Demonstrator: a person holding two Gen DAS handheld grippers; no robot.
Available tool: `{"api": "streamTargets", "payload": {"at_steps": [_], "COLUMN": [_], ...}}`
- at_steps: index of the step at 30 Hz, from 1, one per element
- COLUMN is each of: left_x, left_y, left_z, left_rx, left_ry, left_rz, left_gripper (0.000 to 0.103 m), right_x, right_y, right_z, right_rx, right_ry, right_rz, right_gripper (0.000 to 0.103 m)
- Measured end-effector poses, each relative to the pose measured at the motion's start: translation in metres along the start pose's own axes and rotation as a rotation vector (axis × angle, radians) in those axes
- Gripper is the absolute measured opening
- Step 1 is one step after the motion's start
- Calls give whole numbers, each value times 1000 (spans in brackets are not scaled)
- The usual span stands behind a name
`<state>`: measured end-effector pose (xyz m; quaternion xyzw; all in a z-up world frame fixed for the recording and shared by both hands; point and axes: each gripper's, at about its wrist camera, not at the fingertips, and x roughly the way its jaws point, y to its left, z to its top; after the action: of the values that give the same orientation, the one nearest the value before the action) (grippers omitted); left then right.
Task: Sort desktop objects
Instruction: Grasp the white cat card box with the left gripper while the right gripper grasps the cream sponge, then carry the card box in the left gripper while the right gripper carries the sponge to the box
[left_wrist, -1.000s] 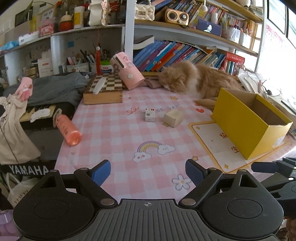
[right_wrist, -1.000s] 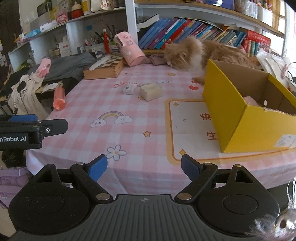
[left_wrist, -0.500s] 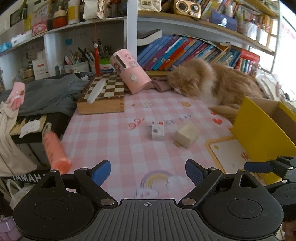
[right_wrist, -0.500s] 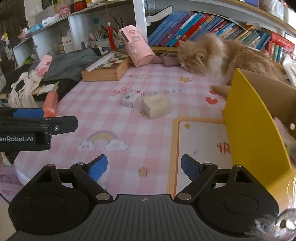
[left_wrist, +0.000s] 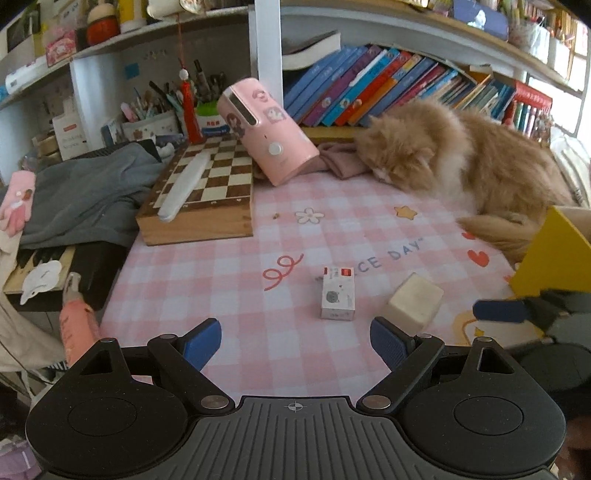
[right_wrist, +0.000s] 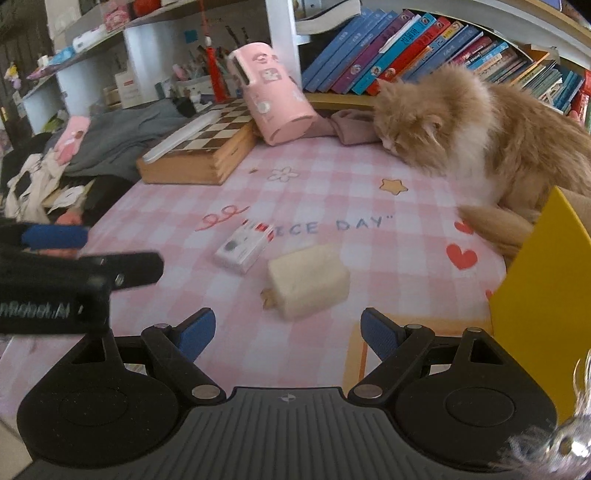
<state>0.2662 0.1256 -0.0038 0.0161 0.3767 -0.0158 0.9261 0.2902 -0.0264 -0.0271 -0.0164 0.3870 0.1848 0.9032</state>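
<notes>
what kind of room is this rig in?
Likely a home study or bedroom desk: shelves of books, a pen holder, a cat lying on the pink checked tablecloth, and a chessboard.

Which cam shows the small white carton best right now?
Left wrist. The small white carton lies nearly centred ahead of the open left gripper, sharp, top face and cat print readable. The right wrist view also has it whole, but off to the left, angled and slightly blurred, beside the cream block.

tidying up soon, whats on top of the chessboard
A long white case lies diagonally on the chessboard, and the tilted pink canister leans over its far corner. The squares under them are covered.
</notes>
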Motion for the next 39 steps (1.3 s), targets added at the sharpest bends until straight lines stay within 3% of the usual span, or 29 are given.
{"api": "streamTargets", "payload": {"at_steps": [9,11,14,16,19,24,28,34,39], "left_x": [31,37,47,54,66,95,106,102,79], "left_y": [0,-1,-5,-9,-15,-27,-33,-38,-34], "left_z": [18,22,26,29,32,33,34,32,37], "left_rx": [-11,-7,-2,-1,13,55,74,110,82], "left_ry": [41,48,57,62,80,123,145,142,82], "left_rz": [-5,-13,-23,-34,-55,-61,-68,-53,-64], "left_gripper": [90,89,89,87,77,46,29,28,28], "right_x": [49,53,51,47,42,33,30,28,23], "right_y": [-11,-15,-19,-19,-30,-47,-52,-53,-54], "right_z": [20,21,21,19,17,12,11,11,9], "right_rx": [-55,-58,-40,-41,3,26,10,17,8], "right_ry": [39,46,24,16,16,29,39,40,26], "right_rz": [-7,1,16,-8,-22,-23,-14,-12,-23], "right_gripper": [81,64,52,51,49,49,49,49,49]}}
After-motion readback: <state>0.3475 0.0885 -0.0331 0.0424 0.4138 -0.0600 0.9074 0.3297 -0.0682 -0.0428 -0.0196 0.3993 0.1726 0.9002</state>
